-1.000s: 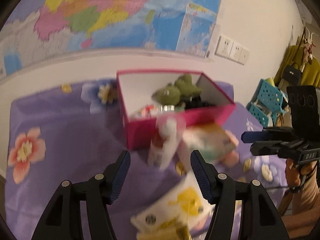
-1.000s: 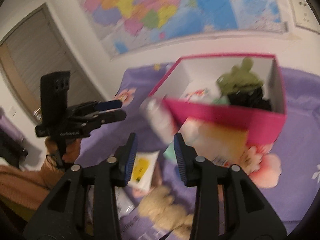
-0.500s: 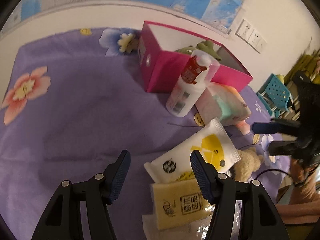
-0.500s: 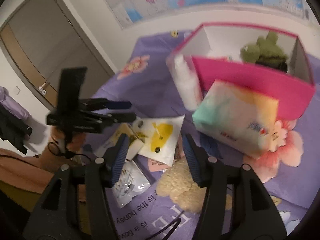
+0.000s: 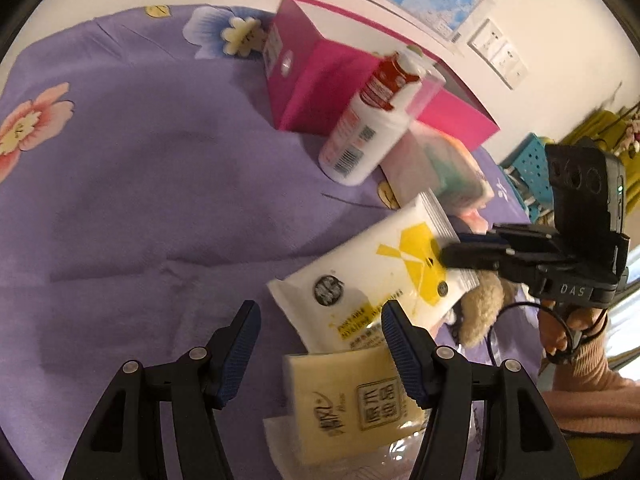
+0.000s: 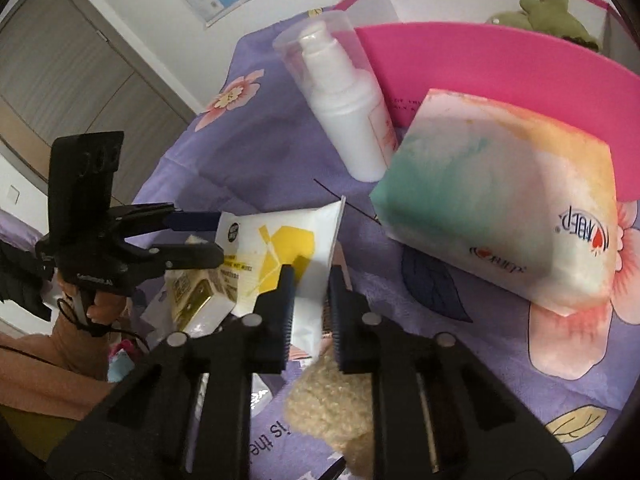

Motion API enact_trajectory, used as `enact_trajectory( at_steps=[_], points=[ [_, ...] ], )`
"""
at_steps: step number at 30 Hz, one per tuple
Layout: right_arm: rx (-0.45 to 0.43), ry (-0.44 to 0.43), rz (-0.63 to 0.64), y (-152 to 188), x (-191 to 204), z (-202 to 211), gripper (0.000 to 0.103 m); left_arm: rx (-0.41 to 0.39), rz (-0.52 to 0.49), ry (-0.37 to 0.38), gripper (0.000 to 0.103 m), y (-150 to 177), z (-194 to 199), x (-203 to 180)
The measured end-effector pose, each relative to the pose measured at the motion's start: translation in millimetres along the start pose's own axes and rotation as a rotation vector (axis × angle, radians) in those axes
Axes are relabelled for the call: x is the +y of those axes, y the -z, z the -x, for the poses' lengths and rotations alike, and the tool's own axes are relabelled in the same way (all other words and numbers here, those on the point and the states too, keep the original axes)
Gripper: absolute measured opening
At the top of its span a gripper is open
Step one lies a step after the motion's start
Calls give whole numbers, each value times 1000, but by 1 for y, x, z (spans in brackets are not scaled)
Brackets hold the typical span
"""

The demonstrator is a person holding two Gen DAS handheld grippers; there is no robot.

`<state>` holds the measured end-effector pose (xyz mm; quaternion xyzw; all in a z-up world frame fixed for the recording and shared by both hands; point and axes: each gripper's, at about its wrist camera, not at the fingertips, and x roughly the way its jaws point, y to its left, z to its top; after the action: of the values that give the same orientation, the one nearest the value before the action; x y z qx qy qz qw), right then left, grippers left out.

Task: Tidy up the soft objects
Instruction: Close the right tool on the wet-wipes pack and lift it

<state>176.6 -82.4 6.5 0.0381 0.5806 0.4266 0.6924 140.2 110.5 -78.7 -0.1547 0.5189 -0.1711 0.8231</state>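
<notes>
Two claws lower than second ago: right gripper [image 6: 310, 300] closing on white wipes pack [image 6: 280, 248]; left gripper [image 5: 320, 344] apart, empty; pink box [image 6: 500, 64] awaits far.

1 pink box [image 5: 316, 92], 1 bottle [image 5: 368, 128], 3 tissue packs [image 5: 376, 268].

right gripper [image 6: 310, 300] lowered, fingers closing on the white wipes pack [image 6: 288, 248], left gripper [image 5: 320, 344] lowered

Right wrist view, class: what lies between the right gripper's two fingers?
The end of the white-and-yellow wipes pack lies between the right gripper's closing jaws; the right wrist view shows it.
</notes>
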Motion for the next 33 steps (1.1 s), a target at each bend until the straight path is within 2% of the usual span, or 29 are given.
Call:
enact_trajectory(
  at_steps=[2, 4, 7, 16, 21, 25, 27, 28, 29, 31, 33],
  points=[
    [-31, 27, 18, 1, 4, 7, 5, 3, -13, 23, 63, 0, -1, -5],
    [-61, 5, 19, 1, 6, 15, 5, -1, -26, 45, 62, -2, -1, -11],
    [-100, 34, 43, 2, 10, 26, 5, -10, -43, 65, 62, -7, -2, -19],
    [-188, 61, 6, 9, 1, 56, 2, -49, -60, 113, 58, -19, -2, -32],
    [-265, 77, -32, 9, -14, 79, 2, -73, -78, 68, 58, -29, -3, -42],
    [-176, 10, -43, 13, -18, 67, 4, -57, -77, 50, 58, -23, -3, -40],
    [-110, -1, -41, 14, -17, 50, 20, -46, -78, 22, 58, -17, -1, -37],
    [-89, -6, -35, 14, -16, 42, 36, -42, -78, 9, 58, -14, 0, -35],
    [-71, -12, -22, 12, -13, 34, 39, -39, -76, 7, 58, -12, 0, -31],
    [-33, -39, -6, 10, -9, 20, 39, -31, -58, -2, 58, -9, 0, -26],
    [-15, -31, 17, 5, -4, 8, 36, -25, -48, -11, 58, -7, 0, -22]
  ],
)
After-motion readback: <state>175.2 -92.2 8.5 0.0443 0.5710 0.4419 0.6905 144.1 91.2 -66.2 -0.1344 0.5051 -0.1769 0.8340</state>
